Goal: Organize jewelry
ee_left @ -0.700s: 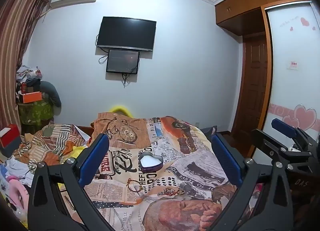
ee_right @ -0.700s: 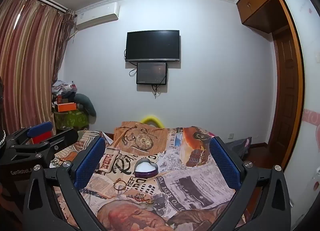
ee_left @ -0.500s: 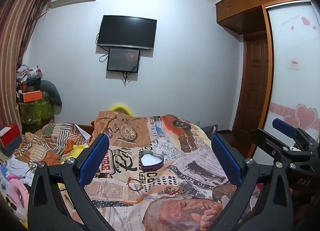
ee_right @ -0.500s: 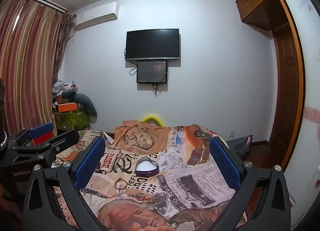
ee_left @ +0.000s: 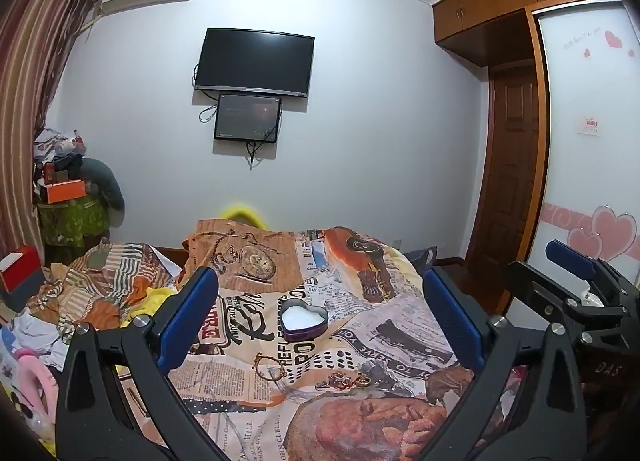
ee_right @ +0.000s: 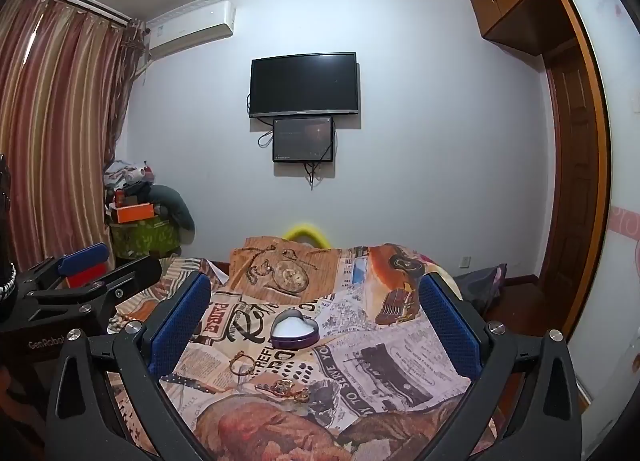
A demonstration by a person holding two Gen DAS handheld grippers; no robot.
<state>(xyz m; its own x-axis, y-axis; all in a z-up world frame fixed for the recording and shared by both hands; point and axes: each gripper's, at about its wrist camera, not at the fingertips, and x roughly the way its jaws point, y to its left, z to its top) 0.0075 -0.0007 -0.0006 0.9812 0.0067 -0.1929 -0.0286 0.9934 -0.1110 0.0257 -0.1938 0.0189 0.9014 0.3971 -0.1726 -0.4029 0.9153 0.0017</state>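
Approach step, nothing grasped. Left tongs (ee_left: 320, 325) and right tongs (ee_right: 316, 321) both gaped wide, empty, above bed (ee_left: 400, 345). Heart tin (ee_left: 304, 319) lay far-centre; bracelet (ee_left: 269, 366) and charm cluster (ee_left: 347, 380) nearer. Next: descend onto bracelet, pinch thin band.
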